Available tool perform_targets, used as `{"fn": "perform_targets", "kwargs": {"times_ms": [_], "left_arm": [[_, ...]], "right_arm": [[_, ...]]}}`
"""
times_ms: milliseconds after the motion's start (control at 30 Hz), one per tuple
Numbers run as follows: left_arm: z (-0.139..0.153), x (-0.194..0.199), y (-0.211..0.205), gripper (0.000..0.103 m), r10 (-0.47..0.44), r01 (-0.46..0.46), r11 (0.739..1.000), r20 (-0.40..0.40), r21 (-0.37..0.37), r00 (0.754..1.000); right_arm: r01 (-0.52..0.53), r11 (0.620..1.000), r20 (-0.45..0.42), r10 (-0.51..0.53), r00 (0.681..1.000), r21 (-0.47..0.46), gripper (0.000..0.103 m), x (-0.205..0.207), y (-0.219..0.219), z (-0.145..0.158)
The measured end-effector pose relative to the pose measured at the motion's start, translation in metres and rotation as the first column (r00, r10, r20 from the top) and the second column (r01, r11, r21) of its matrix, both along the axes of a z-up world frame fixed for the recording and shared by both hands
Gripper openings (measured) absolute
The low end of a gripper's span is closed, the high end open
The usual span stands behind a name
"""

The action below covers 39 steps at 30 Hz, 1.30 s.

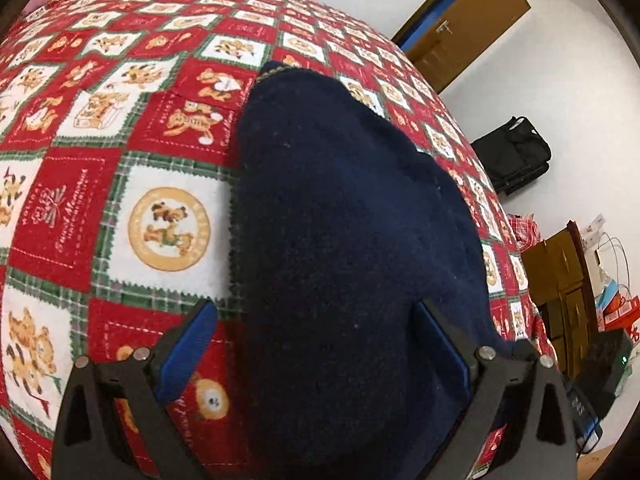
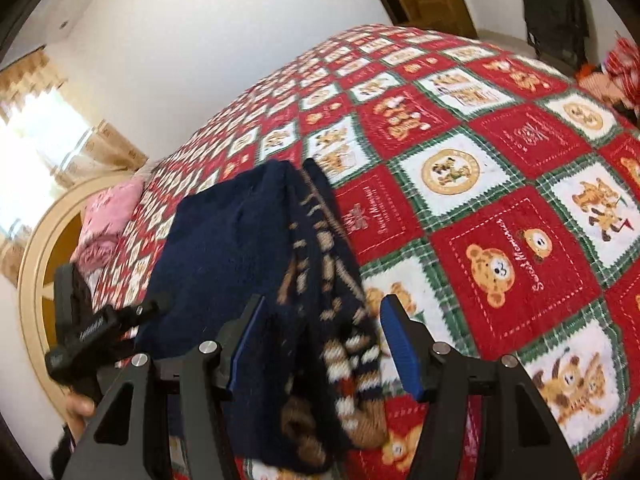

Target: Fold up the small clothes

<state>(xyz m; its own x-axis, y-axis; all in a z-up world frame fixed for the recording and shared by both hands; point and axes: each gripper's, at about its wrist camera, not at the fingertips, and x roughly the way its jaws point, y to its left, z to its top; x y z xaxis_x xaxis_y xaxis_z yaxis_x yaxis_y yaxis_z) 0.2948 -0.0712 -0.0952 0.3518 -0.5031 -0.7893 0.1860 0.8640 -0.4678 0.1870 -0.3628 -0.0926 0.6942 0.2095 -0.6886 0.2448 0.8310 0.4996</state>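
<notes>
Nearest our left-wrist lens, the left tongs (image 1: 314, 354) stand spread, blue pads wide apart, with the navy knitted garment (image 1: 352, 240) bulging up between them. That dark cloth fills the gap and runs past the right-hand pad, but we cannot tell whether either pad truly presses it. Beneath lies the bed's red, white and green teddy-bear quilt (image 1: 120, 140), which carries the garment; the garment's far tip, edged with tan stitching, points toward the far side of the bed.

From the right wrist we see the right tongs (image 2: 322, 344) also spread, the same garment (image 2: 232, 240) draped between the blue pads. Here its tan-and-white patterned band (image 2: 340, 320) hangs down in a fold, blurred, close to the left pad and clear of the right one. Whether it is gripped we cannot tell. At the left edge the other tool's black body (image 2: 100, 324) shows, with a hand (image 2: 78, 408) under it. A pink pillow (image 2: 108, 212) rests by the curved headboard (image 2: 32, 280).
</notes>
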Motion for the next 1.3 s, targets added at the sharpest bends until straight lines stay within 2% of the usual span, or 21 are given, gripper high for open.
{"fn": "perform_targets", "kwargs": {"times_ms": [200,300,433,633,733,800,833,867,1000,1133,1233,1300], "left_arm": [[0.002,0.0,-0.003,0.1,-0.008,0.008,1.0,-0.003,0.02,1.0],[0.004,-0.002,-0.01,0.1,-0.037,0.036,0.998,0.014,0.057,0.999],[0.001,-0.002,-0.016,0.1,-0.044,0.041,0.994,0.028,0.104,0.999],[-0.002,-0.005,-0.023,0.101,-0.055,0.045,0.986,0.06,0.162,0.997],[-0.001,-0.005,-0.025,0.102,-0.063,0.049,0.983,0.072,0.178,0.995],[-0.001,-0.007,-0.024,0.102,-0.069,0.053,0.981,0.08,0.185,0.994],[-0.002,-0.008,-0.023,0.103,-0.076,0.059,0.98,0.085,0.19,0.993],[-0.003,-0.008,-0.022,0.103,-0.083,0.064,0.979,0.088,0.194,0.993],[-0.01,-0.011,-0.009,0.103,-0.093,0.082,0.987,0.076,0.139,0.993],[-0.002,-0.01,-0.01,0.103,-0.109,0.103,0.985,0.038,0.14,0.993],[0.007,0.0,-0.013,0.103,-0.102,0.099,0.99,0.019,0.104,0.995],[0.007,0.008,-0.018,0.103,-0.083,0.081,0.99,0.017,0.114,0.996]], "right_arm": [[0.04,0.998,-0.005,-0.04,0.999,0.056,0.06,0.022,-0.011,-0.013],[-0.014,0.991,-0.051,0.021,0.998,0.134,0.064,0.034,-0.001,-0.033],[-0.029,0.998,0.005,0.029,1.0,0.059,0.065,0.025,0.013,-0.031],[-0.072,0.996,0.002,0.072,0.997,0.058,0.065,0.032,0.008,-0.027],[-0.023,0.992,0.033,0.019,0.999,0.125,0.065,0.036,-0.009,-0.028],[-0.019,0.977,0.002,0.019,1.0,0.214,0.066,0.042,-0.015,-0.04],[-0.029,0.973,0.011,0.027,1.0,0.231,0.066,0.042,-0.014,-0.043],[-0.045,0.977,0.026,0.04,0.999,0.21,0.066,0.04,-0.011,-0.04],[-0.118,0.977,0.034,0.113,0.993,0.178,0.068,0.035,0.004,-0.037],[-0.145,0.981,0.029,0.142,0.989,0.126,0.07,0.037,0.011,-0.034],[-0.139,0.983,0.026,0.137,0.99,0.122,0.07,0.043,0.009,-0.033],[-0.114,0.985,0.037,0.11,0.993,0.131,0.07,0.046,0.002,-0.033]]}}
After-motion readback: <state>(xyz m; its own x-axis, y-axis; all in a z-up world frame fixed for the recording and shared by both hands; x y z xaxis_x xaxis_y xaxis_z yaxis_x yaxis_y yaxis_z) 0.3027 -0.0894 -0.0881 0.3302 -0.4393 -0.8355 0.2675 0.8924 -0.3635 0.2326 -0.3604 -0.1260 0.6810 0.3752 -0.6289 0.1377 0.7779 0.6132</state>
